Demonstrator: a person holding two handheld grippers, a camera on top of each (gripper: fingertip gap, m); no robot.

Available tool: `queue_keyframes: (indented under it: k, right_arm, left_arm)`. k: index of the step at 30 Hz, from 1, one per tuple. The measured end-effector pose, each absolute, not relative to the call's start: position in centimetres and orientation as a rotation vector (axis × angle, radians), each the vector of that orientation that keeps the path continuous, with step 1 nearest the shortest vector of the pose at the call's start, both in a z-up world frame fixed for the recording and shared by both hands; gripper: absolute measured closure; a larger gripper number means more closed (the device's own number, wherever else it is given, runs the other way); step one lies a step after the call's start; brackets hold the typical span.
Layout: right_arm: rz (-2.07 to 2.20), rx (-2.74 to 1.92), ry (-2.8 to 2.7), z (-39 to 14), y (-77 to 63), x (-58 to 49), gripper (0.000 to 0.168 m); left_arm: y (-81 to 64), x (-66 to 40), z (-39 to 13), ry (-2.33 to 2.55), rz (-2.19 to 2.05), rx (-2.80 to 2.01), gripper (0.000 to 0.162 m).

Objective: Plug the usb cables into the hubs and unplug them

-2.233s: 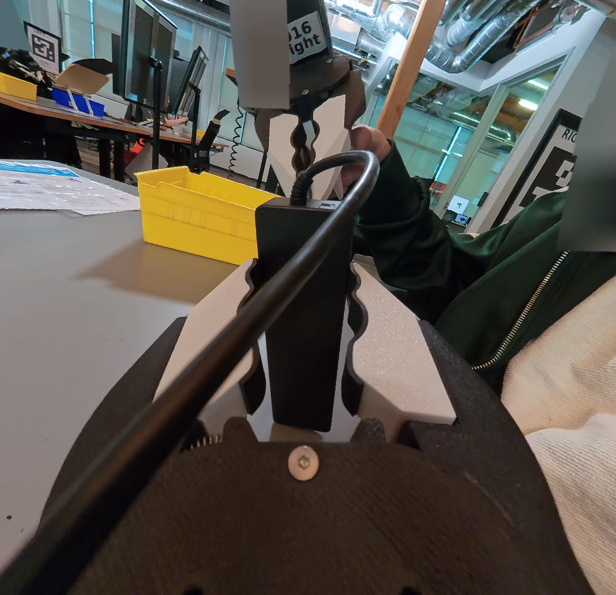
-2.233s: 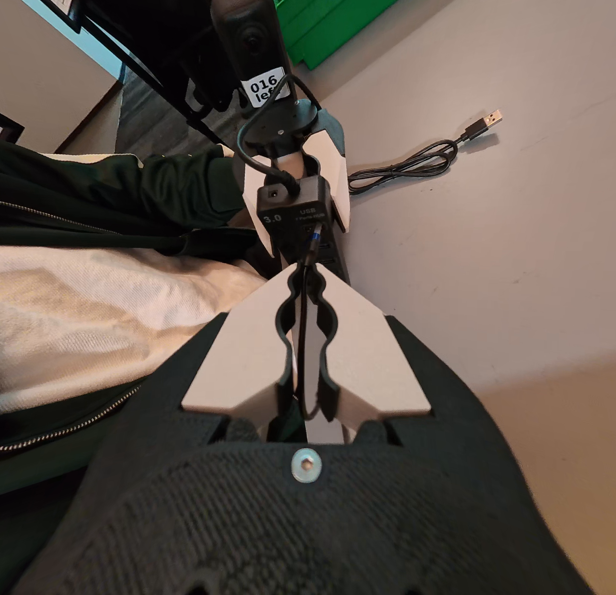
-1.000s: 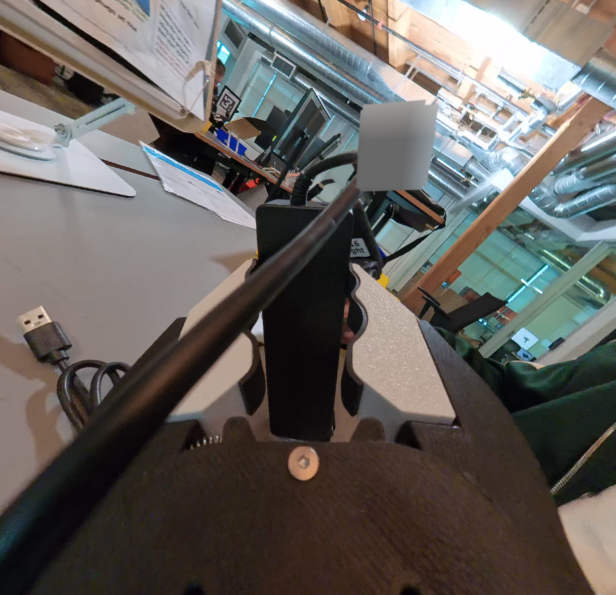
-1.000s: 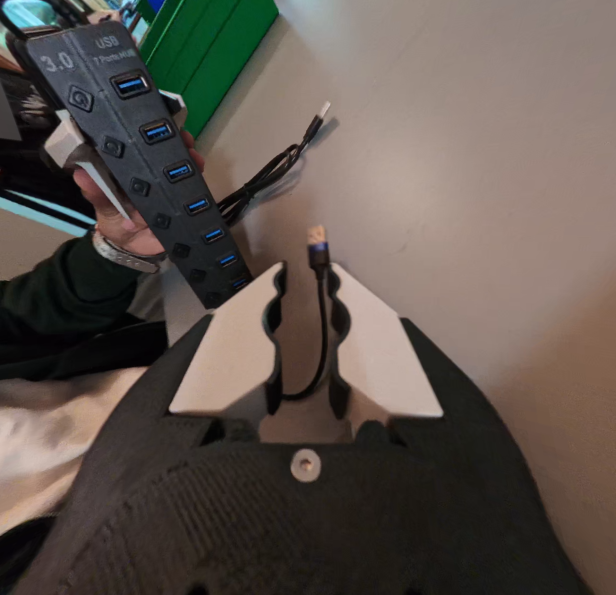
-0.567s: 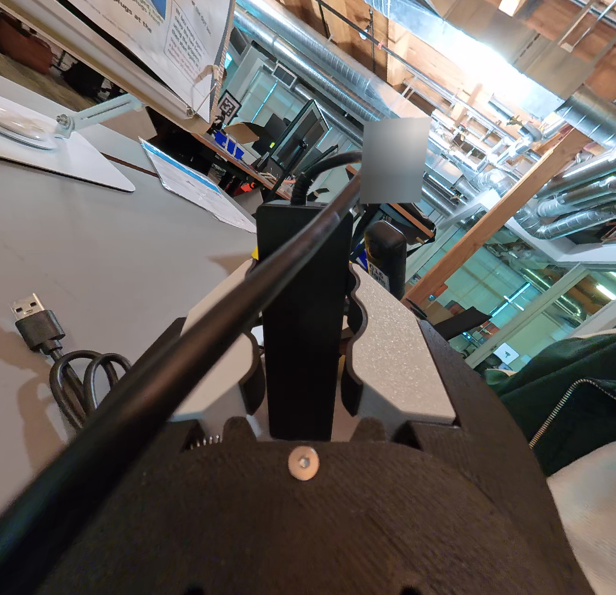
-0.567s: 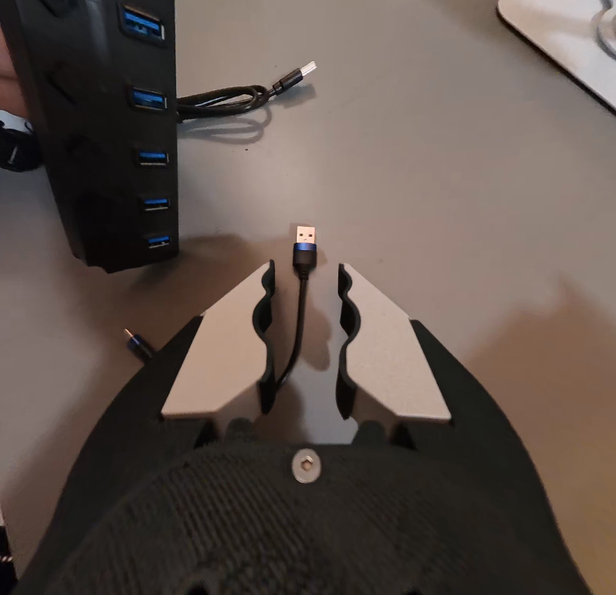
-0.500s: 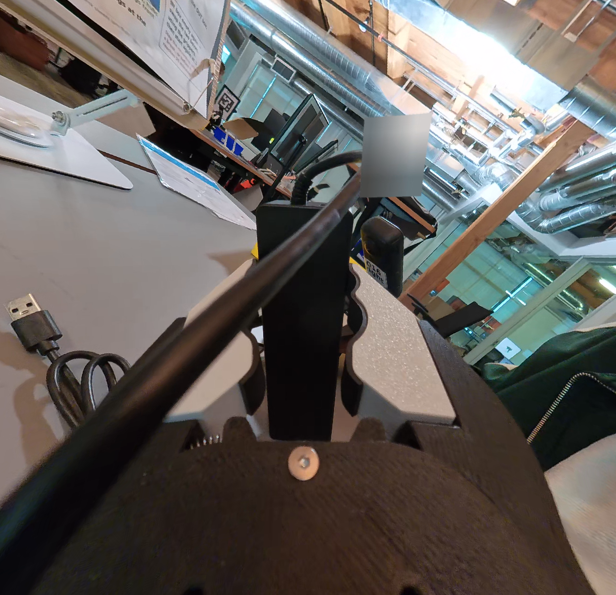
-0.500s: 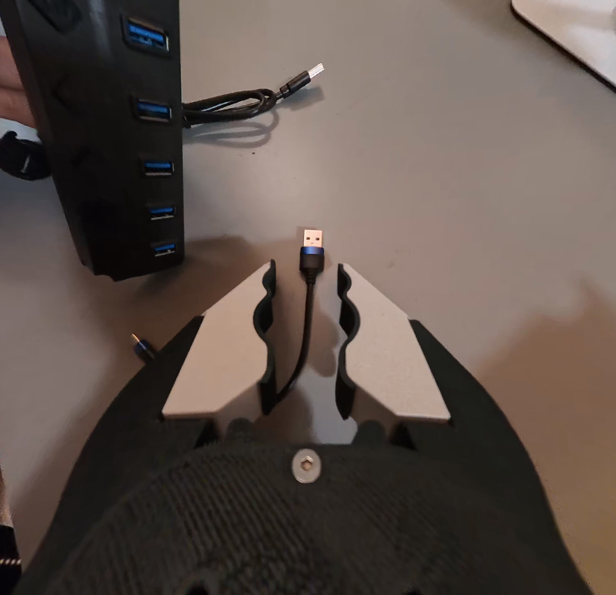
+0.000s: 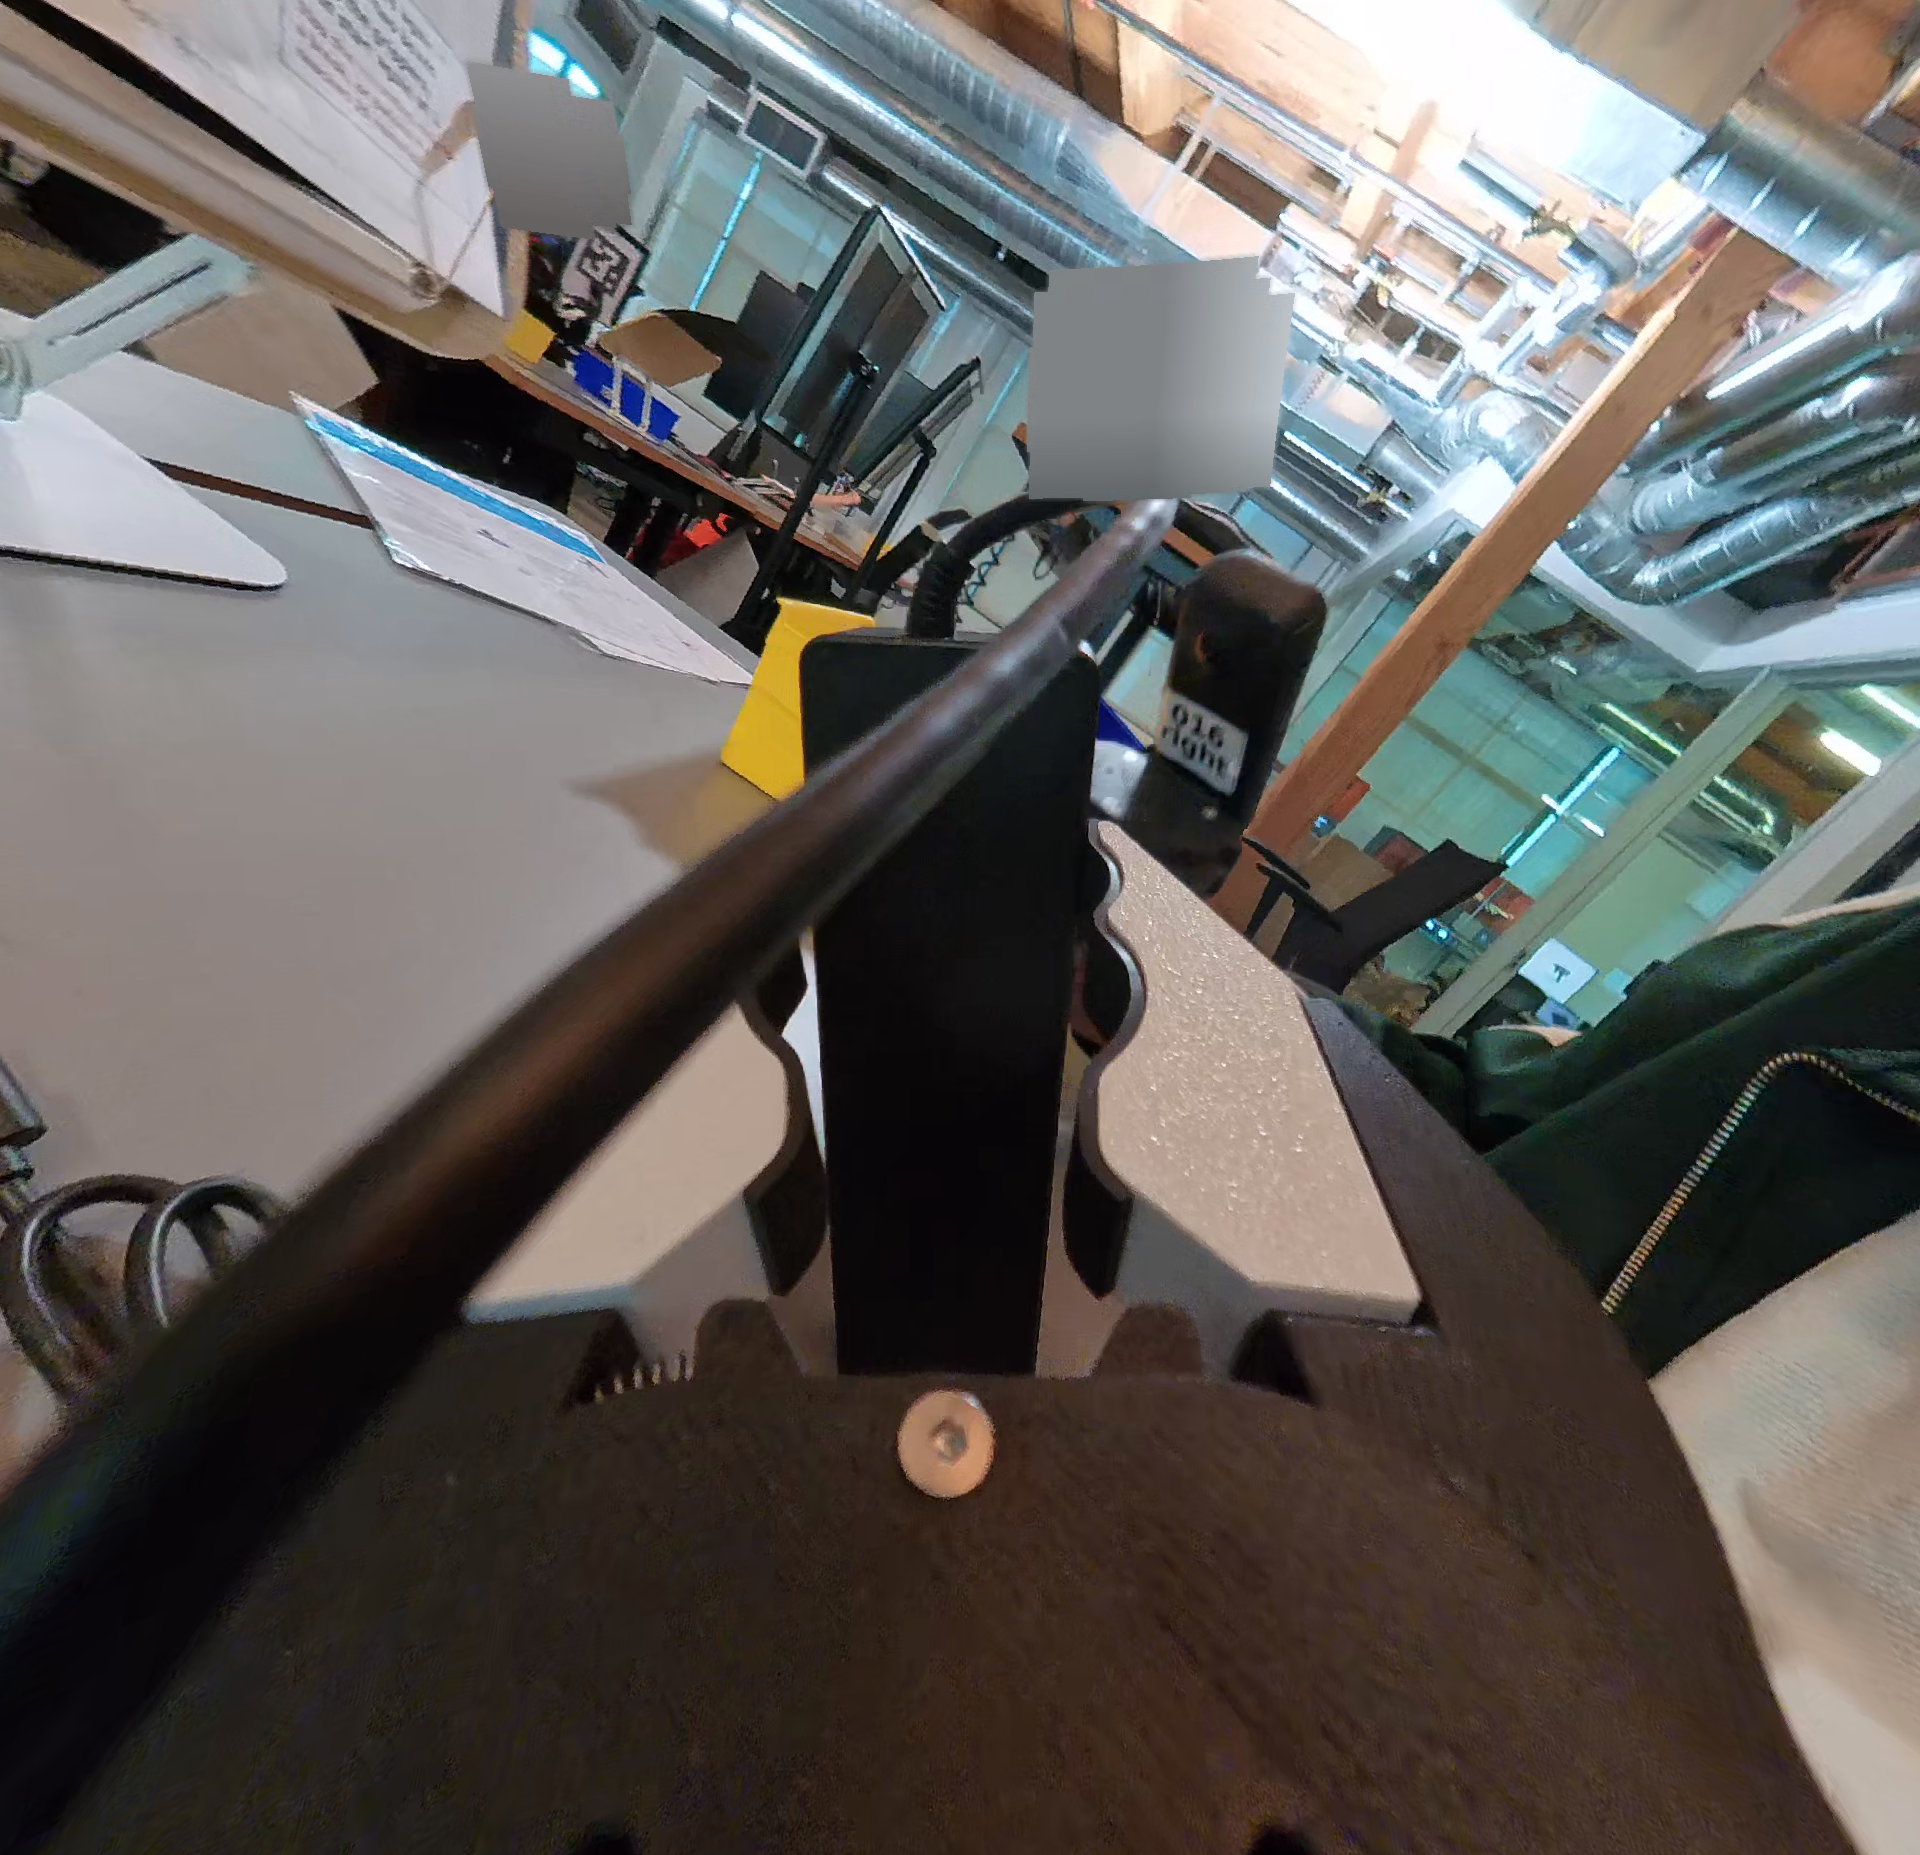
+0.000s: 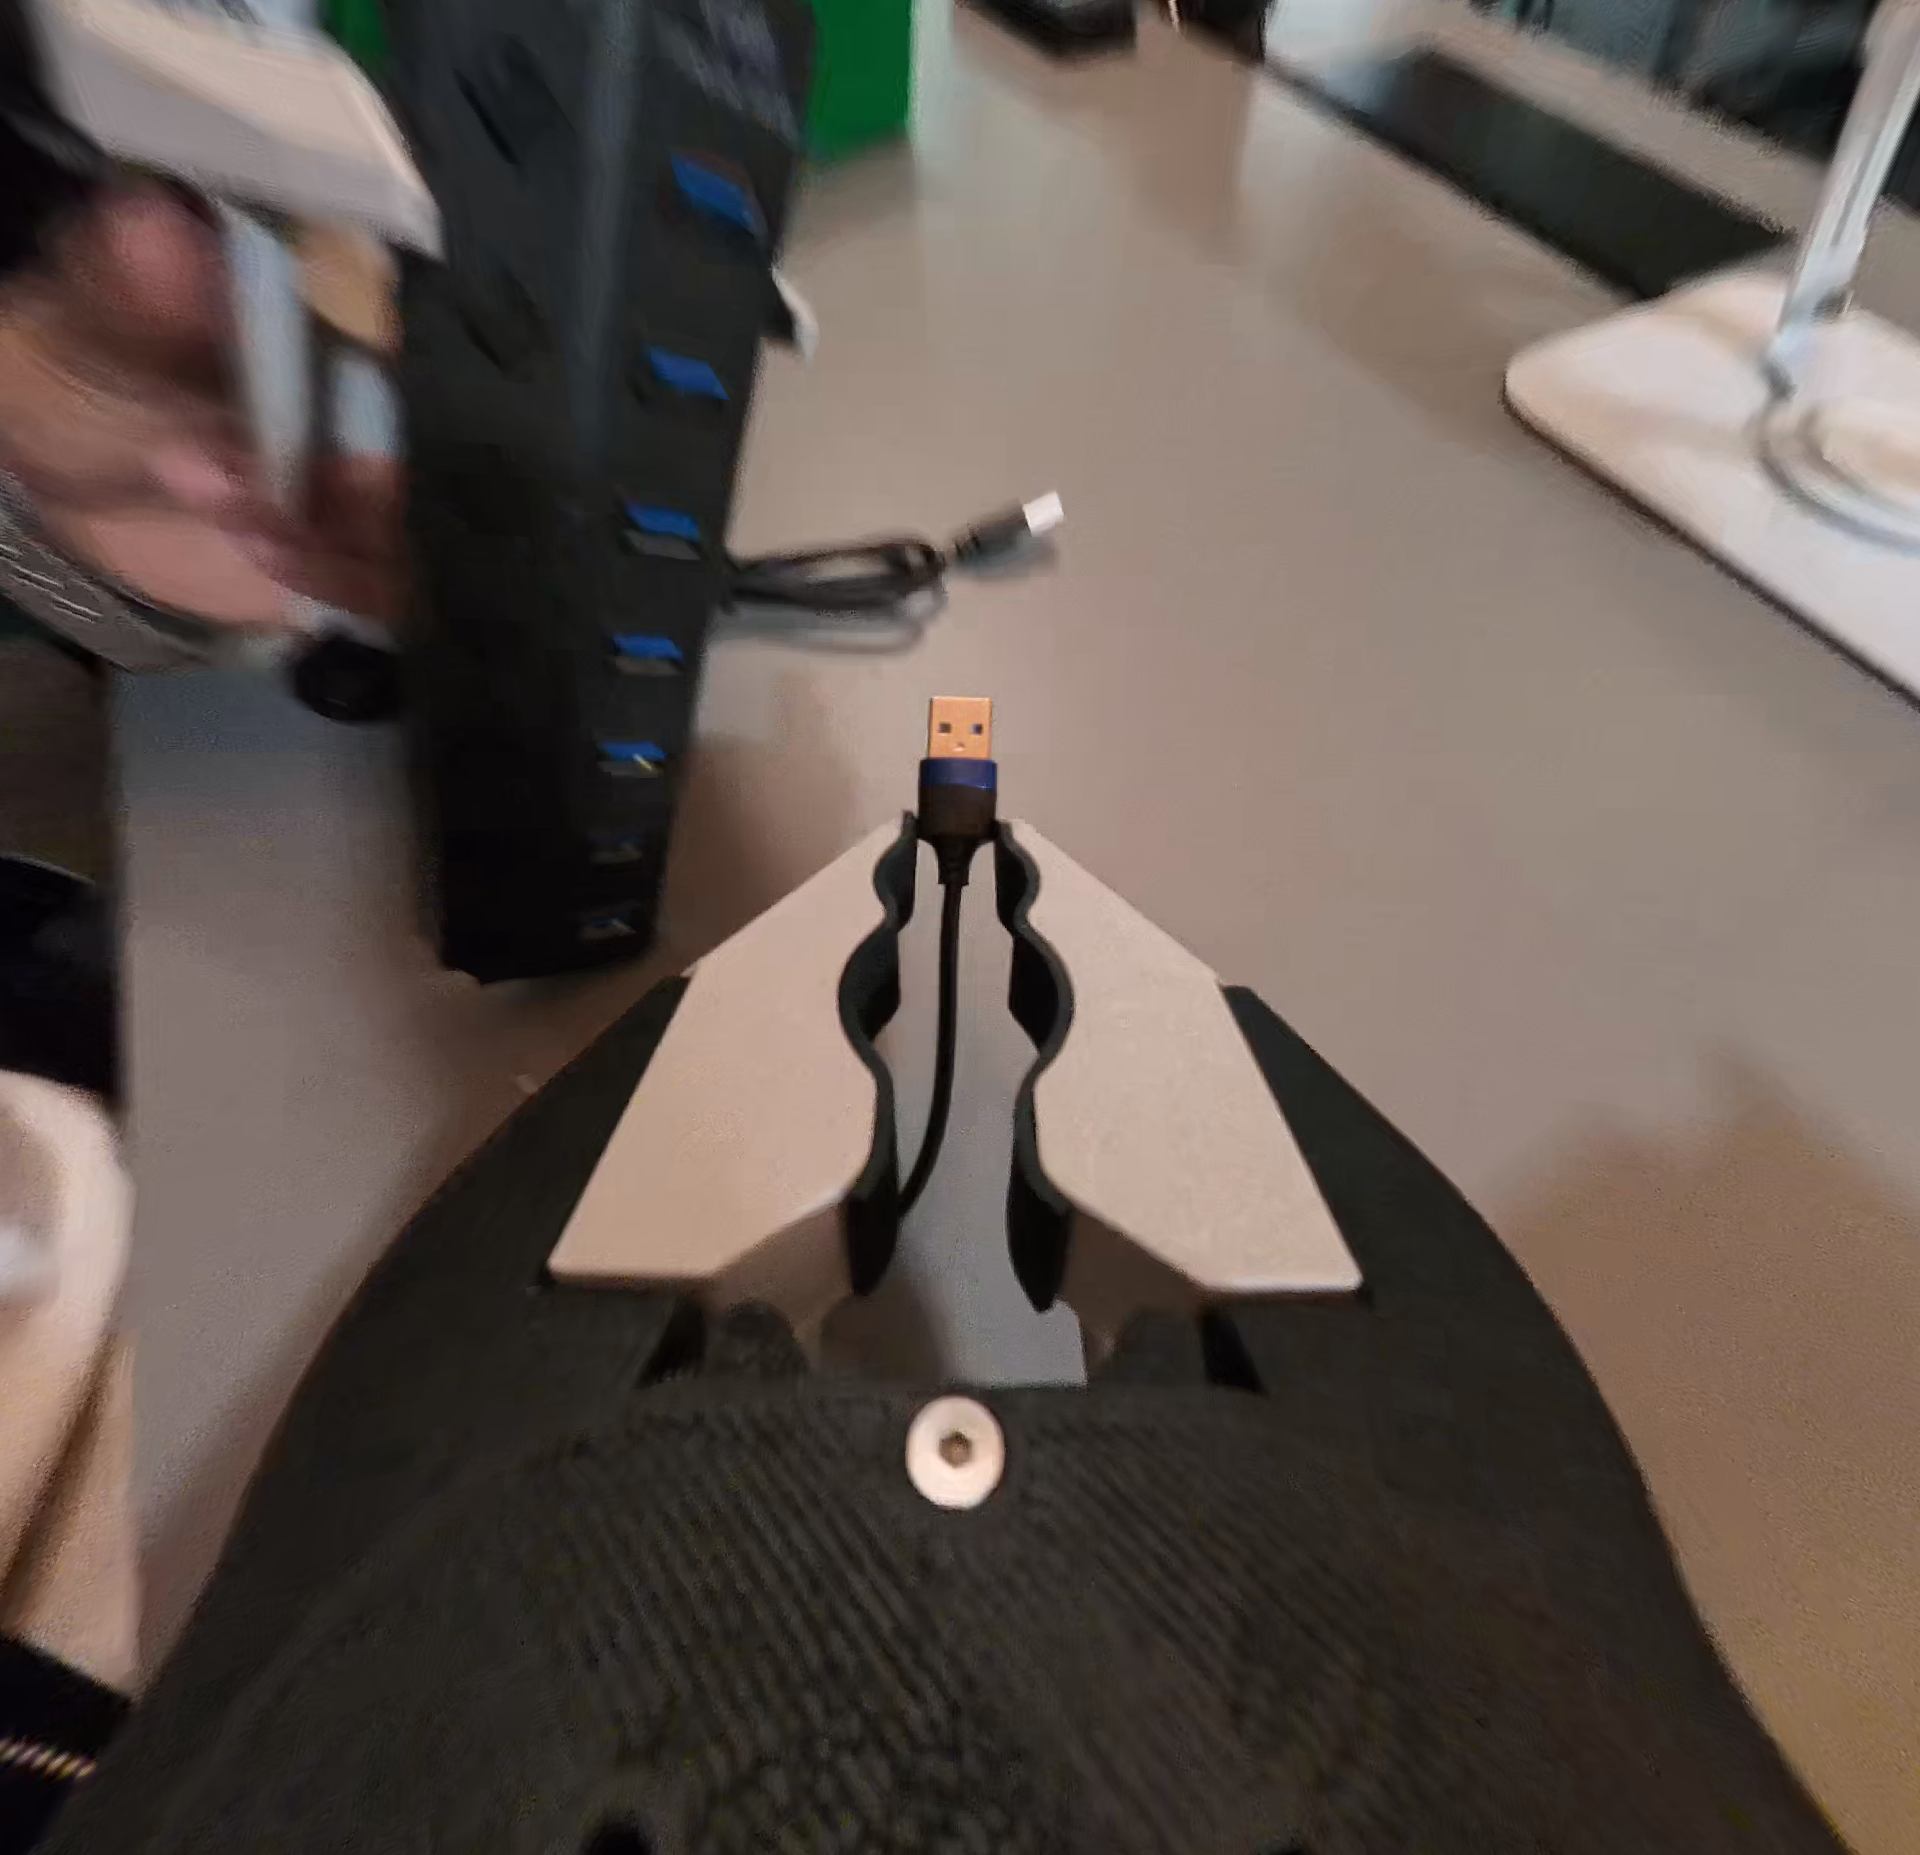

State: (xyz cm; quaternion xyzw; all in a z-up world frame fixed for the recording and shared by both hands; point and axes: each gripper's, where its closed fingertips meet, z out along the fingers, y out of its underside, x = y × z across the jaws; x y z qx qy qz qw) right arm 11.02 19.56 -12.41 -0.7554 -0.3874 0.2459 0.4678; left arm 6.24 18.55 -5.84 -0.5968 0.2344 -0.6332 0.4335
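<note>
Grey table (image 10: 1299, 579); left tool (image 9: 940, 974) clamps upright hub (image 9: 940, 1026); right tool (image 10: 951, 829) level, pinching usb plug (image 10: 958, 756).

The long black USB hub (image 9: 940, 1026), at centre frame in the left wrist view, looks like smooth matt plastic; its thick black cable (image 9: 540, 1078) has a faint rubbery sheen. The left gripper (image 9: 940, 912) has grainy, speckled light-grey fingers (image 9: 1236, 1109) on a rough, layered black body. The grey counter (image 10: 1351, 766) is smooth and matt. The small USB plug (image 10: 960, 740) shows bright metal above a glossy blue collar. At right, a dark green jacket (image 9: 1662, 1057) has a satin shine.
</note>
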Motion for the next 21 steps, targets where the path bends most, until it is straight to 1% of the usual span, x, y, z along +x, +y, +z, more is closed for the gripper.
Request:
queue_keyframes:
  k: [1, 4, 6, 13, 16, 21]
  right_arm:
    - [0.652, -1.795, -0.935, -10.9, 19.1, 11.0, 0.154]
    - [0.837, -1.67, -0.907, -7.3, 17.3, 10.9, 0.154]
    - [0.973, -1.649, -0.9, -6.2, 16.4, 10.7, 0.155]
    - [1.049, -1.662, -0.932, -6.8, 15.2, 9.9, 0.155]
    - [0.971, -1.795, -0.912, -8.6, 16.3, 10.8, 0.155]
    - [0.823, -2.121, -0.843, -14.8, 18.5, 14.1, 0.154]
  left_arm:
    - [18.3, 6.4, -5.8, 0.606, -1.575, -1.479, 0.116]
    - [17.3, 6.7, -5.6, 0.707, -1.58, -1.448, 0.115]
    - [17.0, 6.7, -5.5, 0.747, -1.565, -1.433, 0.113]
    - [16.6, 7.2, -5.3, 0.778, -1.547, -1.412, 0.113]
    - [16.7, 7.2, -5.4, 0.767, -1.542, -1.418, 0.113]
    - [16.9, 7.1, -5.4, 0.758, -1.539, -1.422, 0.113]
